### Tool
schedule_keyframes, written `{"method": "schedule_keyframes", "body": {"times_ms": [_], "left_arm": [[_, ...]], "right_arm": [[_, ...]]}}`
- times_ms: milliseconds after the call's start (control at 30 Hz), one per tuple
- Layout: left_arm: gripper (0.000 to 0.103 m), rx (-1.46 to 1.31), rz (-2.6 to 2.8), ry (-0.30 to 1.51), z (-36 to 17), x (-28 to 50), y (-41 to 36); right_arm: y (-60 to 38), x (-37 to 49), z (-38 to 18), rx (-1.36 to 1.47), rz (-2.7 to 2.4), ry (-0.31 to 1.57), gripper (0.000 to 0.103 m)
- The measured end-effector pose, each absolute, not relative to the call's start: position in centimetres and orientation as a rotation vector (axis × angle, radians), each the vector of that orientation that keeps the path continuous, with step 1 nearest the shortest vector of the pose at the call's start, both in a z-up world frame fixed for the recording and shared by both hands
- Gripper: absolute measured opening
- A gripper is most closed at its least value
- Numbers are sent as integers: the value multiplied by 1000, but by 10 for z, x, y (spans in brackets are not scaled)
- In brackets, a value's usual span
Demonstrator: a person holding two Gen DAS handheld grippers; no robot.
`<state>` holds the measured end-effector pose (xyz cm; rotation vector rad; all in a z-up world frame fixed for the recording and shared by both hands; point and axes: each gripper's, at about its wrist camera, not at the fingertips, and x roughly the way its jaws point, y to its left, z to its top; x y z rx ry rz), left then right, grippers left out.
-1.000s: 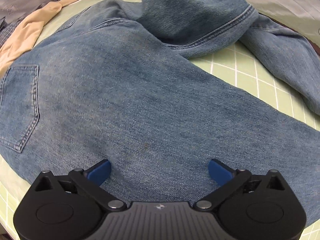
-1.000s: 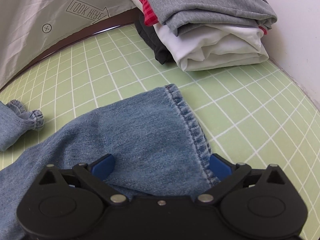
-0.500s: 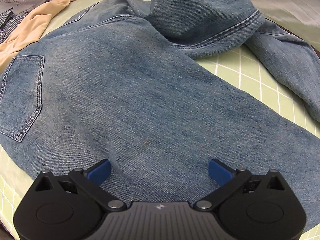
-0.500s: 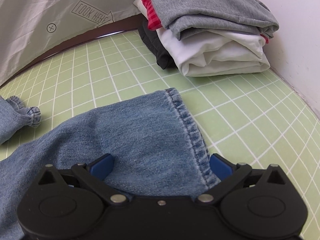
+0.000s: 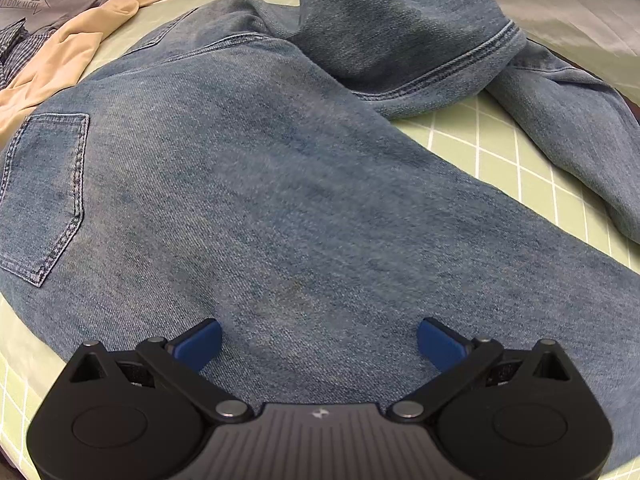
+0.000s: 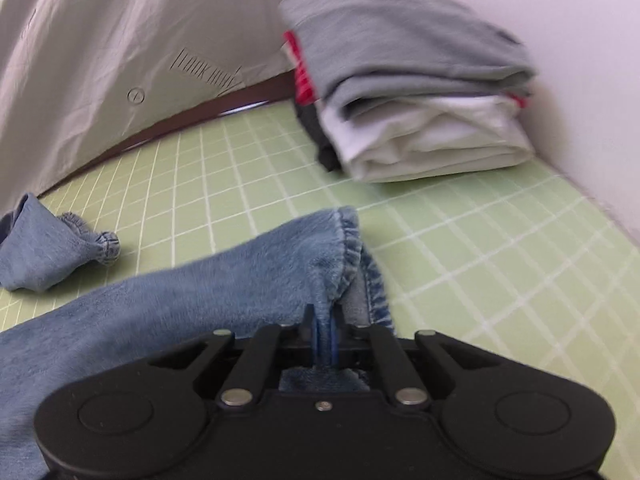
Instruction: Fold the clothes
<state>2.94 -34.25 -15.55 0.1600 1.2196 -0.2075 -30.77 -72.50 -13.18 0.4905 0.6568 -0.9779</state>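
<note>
Blue jeans (image 5: 260,184) lie spread on the green grid mat (image 5: 496,148), back pocket at the left, one leg bunched at the far side. My left gripper (image 5: 319,340) is open, its blue fingers just over the seat of the jeans. In the right wrist view my right gripper (image 6: 325,330) is shut on the hem end of a jeans leg (image 6: 224,280), which is pinched and lifted into a ridge. The other leg's cuff (image 6: 52,248) lies at the left on the mat (image 6: 500,264).
A stack of folded clothes (image 6: 416,92), grey on top of white, red and black, stands at the far right by the white wall. A grey sheet (image 6: 120,48) hangs behind the mat. A beige garment (image 5: 68,56) and a checked shirt (image 5: 12,52) lie at the far left.
My right gripper has closed on the leg's hem and raised it; the cloth now bunches between the fingers. My left gripper stays open and has shifted slightly over the jeans.
</note>
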Motion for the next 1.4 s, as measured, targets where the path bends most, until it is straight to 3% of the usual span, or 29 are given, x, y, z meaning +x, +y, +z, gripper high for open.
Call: {"method": "schedule_keyframes", "body": {"times_ms": [333,367,400,433,467,500,633,767,933,1033,1100,1233,1267,1333,1400], "left_arm": [[103,194,-262,1210,-154,27,-348],[103,194,-262,1207,-154,27,-348],[103,193,-261,1204,-154,27,-348],[103,194,-262,1204,-154,28,-349],[103,195,-264,1205,-154,29,-349],[103,196,-267,1205,-154,29,-350],[103,196,-273,1177,-155,26,-350],[103,188,-259,1177,-154,29,-354],[103,184,-249,1182,-153,32,-358],[103,182,-245,1182,-153,34,-360],[103,180,-244,1178,-155,29,-356],[103,176,-245,1162,-159,19,-348],[103,176,-246,1159,-162,12,-341],[103,178,-252,1156,-163,9,-337],[103,182,-273,1165,-162,9,-334]], "right_arm": [[-680,-333,-9,395,-921,395,7],[-685,-328,-14,381,-942,386,12],[-696,-322,-28,367,-975,414,36],[-708,-313,-45,349,-1026,511,48],[-720,-306,-61,336,-1072,599,51],[-725,-312,-69,373,-1093,612,41],[-733,-347,-94,605,-1142,561,46],[-717,-359,-119,617,-1138,659,46],[-699,-361,-145,620,-1099,746,36],[-695,-364,-147,686,-1120,699,37],[-696,-367,-148,749,-1132,652,46],[-699,-368,-153,810,-1141,563,50],[-701,-365,-153,788,-1141,571,47],[-705,-359,-154,738,-1131,588,20],[-709,-363,-148,734,-1122,554,11]]}}
